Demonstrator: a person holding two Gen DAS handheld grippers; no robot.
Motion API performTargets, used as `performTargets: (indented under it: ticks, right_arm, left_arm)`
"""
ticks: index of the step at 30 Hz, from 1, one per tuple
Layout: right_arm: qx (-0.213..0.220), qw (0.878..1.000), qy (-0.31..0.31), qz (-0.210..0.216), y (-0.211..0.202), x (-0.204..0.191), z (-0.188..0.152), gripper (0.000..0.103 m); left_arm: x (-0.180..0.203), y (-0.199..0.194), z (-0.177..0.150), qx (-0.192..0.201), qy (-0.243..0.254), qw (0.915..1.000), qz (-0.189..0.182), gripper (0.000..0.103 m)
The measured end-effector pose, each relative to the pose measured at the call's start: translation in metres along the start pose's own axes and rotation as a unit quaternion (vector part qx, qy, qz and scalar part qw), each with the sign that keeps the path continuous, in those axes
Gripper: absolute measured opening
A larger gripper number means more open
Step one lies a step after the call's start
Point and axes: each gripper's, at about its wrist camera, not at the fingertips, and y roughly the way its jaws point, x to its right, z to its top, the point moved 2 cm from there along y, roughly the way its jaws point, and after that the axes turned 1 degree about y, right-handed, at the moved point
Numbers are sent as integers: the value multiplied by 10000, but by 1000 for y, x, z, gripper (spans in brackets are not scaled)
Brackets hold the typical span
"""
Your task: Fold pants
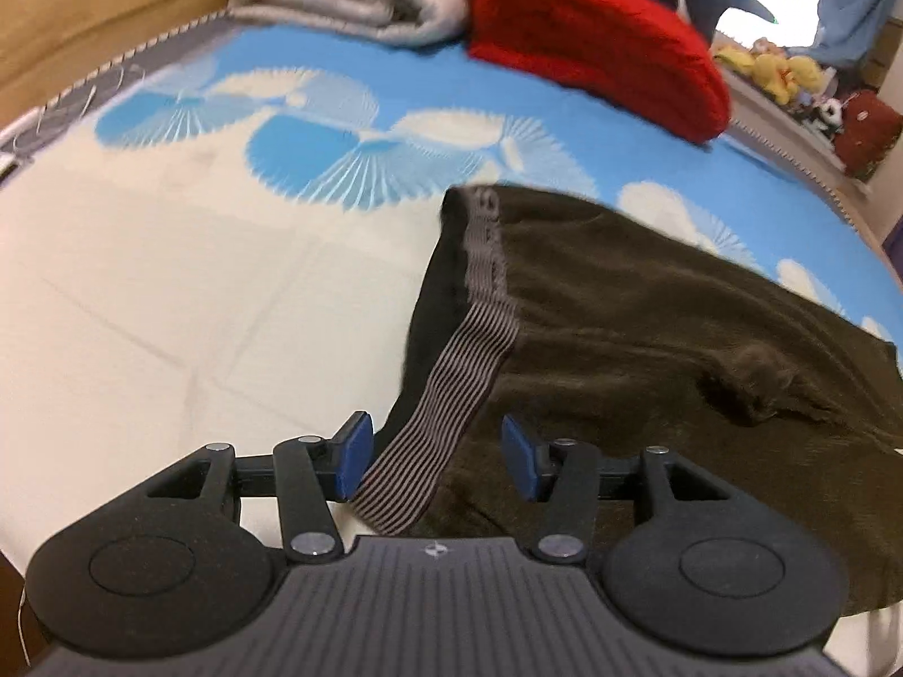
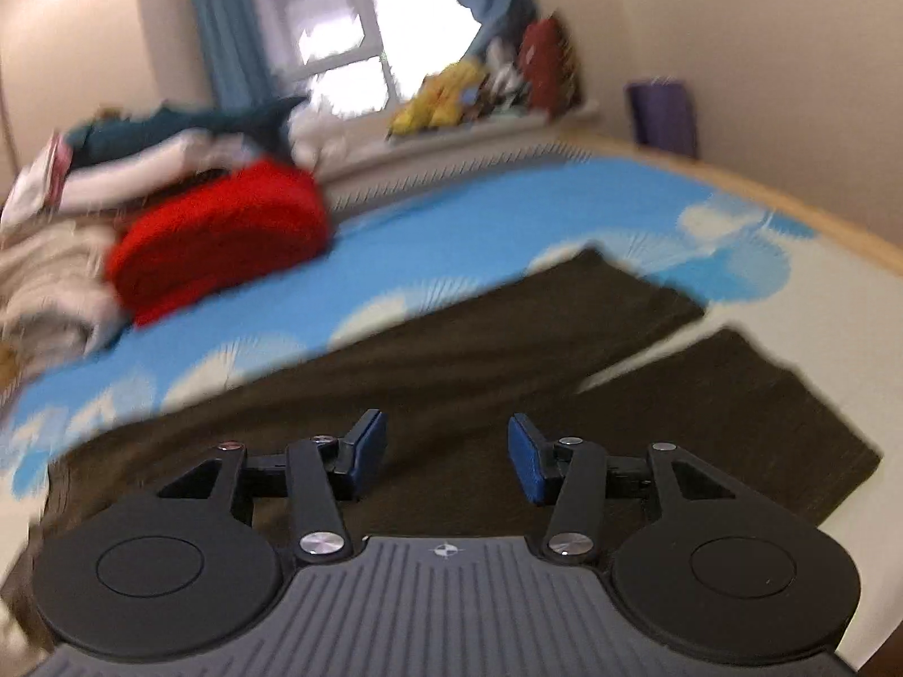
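- Hovering nearest the lens, the left gripper (image 1: pixel 437 460) has its jaws apart and gripping nothing, with the striped waistband (image 1: pixel 451 395) lying loose between the pads.
- The right gripper (image 2: pixel 447 460) likewise stands parted and empty over dark cloth.
- The pants (image 2: pixel 451 350) lie spread flat on the bed (image 1: pixel 169 282), both legs apart at the far end; no fold shows yet, so folding seems barely begun.
- Beyond sits a red cushion (image 1: pixel 598 51).

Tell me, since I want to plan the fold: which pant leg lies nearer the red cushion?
The upper leg in the right wrist view, lying partly on the blue sheet towards the red cushion. The other leg lies nearer the camera.
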Motion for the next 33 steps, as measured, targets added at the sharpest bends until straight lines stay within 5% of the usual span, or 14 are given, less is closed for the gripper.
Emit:
performTargets:
  ticks: [4, 10, 17, 26, 30, 33]
  right_arm:
    - [-589, 9976, -351, 97, 19, -12, -20, 50]
    - [-1569, 9853, -644, 207, 44, -23, -48, 51]
    - [-1994, 9761, -686, -535, 60, -13, -67, 51]
    - [-2102, 9739, -607, -612, 62, -7, -73, 51]
    - [-2116, 9737, -556, -641, 60, -6, -73, 51]
    - [-2090, 9742, -576, -631, 63, -9, -72, 51]
  left_arm:
    - [3, 17, -3, -360, 3, 9994, -4, 75]
    - [10, 36, -7, -639, 258, 9975, 139, 80]
    - [2, 62, -14, -1152, 285, 9918, 471, 74]
    - [-4, 66, -13, -1209, 200, 9916, 420, 71]
    - [-3, 72, -18, -1398, 266, 9891, 389, 34]
    - [3, 68, -20, -1325, 654, 9876, 537, 30]
